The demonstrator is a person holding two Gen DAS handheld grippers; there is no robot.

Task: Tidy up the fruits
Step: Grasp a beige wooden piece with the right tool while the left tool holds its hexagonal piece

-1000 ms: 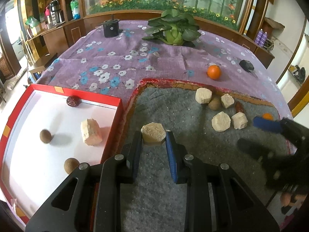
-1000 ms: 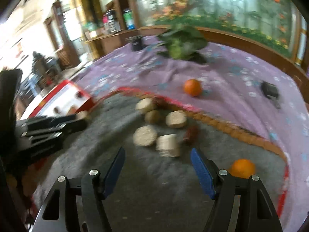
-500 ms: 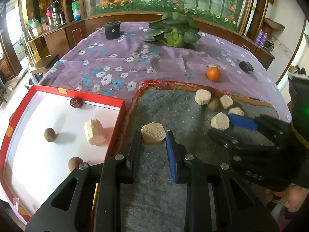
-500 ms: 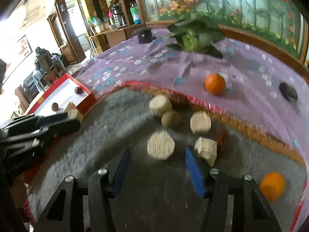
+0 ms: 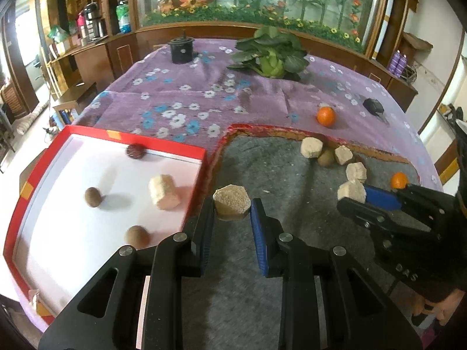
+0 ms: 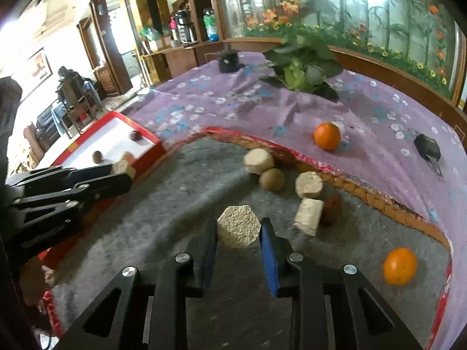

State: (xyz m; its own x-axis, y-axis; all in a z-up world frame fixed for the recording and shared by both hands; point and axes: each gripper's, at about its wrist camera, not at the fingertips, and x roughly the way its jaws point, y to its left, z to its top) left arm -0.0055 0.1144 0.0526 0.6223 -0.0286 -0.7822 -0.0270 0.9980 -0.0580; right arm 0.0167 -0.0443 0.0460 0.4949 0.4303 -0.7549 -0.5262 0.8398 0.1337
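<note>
My left gripper (image 5: 232, 214) is shut on a beige hexagonal block (image 5: 232, 205) held over the grey mat, just right of the red tray (image 5: 163, 145). The tray's white floor holds a beige block (image 5: 163, 192), two brown balls (image 5: 92, 197) and a dark red fruit (image 5: 134, 151). My right gripper (image 6: 238, 230) is shut on another beige hexagonal block (image 6: 238, 227). Behind it lie more beige blocks (image 6: 258, 160), a brown ball (image 6: 272, 179), a dark red fruit (image 6: 331, 210) and an orange (image 6: 399, 266) on the mat.
A second orange (image 5: 326, 115) lies on the purple flowered cloth with a small black object (image 5: 373, 105). A leafy green plant (image 5: 270, 55) and a black pot (image 5: 181, 49) stand at the back. The grey mat (image 5: 277, 169) has a red-brown border.
My right gripper has moved in toward the pile and closed on a hexagonal block. My left gripper has kept its block and stayed beside the tray.
</note>
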